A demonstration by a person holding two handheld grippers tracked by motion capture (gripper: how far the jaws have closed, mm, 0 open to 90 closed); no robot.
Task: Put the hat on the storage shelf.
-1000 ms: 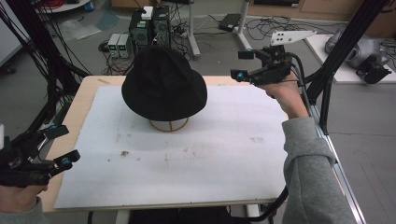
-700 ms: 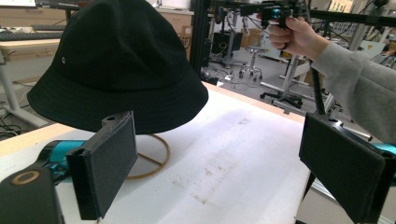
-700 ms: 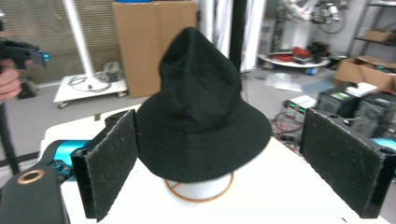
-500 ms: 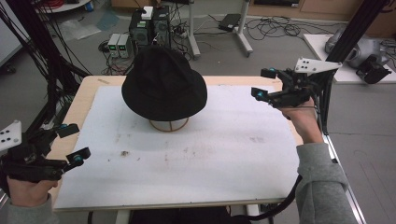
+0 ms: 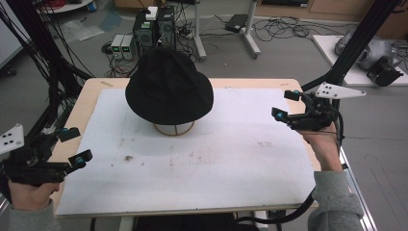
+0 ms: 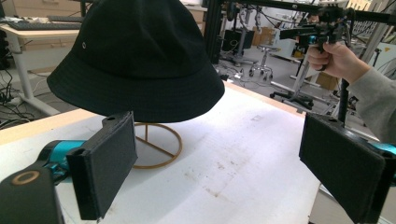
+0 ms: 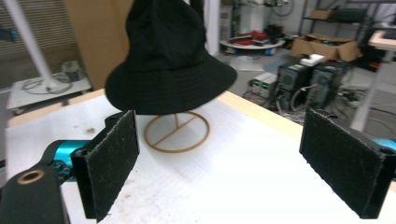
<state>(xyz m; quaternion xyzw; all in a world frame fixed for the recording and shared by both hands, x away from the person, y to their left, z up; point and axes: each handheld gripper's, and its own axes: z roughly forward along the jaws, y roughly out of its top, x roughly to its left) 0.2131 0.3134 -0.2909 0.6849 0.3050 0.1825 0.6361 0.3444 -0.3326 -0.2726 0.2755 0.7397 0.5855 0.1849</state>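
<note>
A black bucket hat sits on a thin gold wire stand at the back middle of the white board. In the left gripper view the hat hangs over the stand's ring; in the right gripper view the hat covers the stand too. My left gripper is open at the board's left edge, pointing toward the hat. My right gripper is open above the board's right edge, well apart from the hat. Both hold nothing.
The wooden table carries the white board, which bears a few small dark marks. Computer boxes, cables and black frame posts stand on the floor behind and beside the table.
My right gripper has moved right and toward the near side, sinking lower beside the board's right edge. My left gripper has stayed near the left edge. The hat has not moved.
</note>
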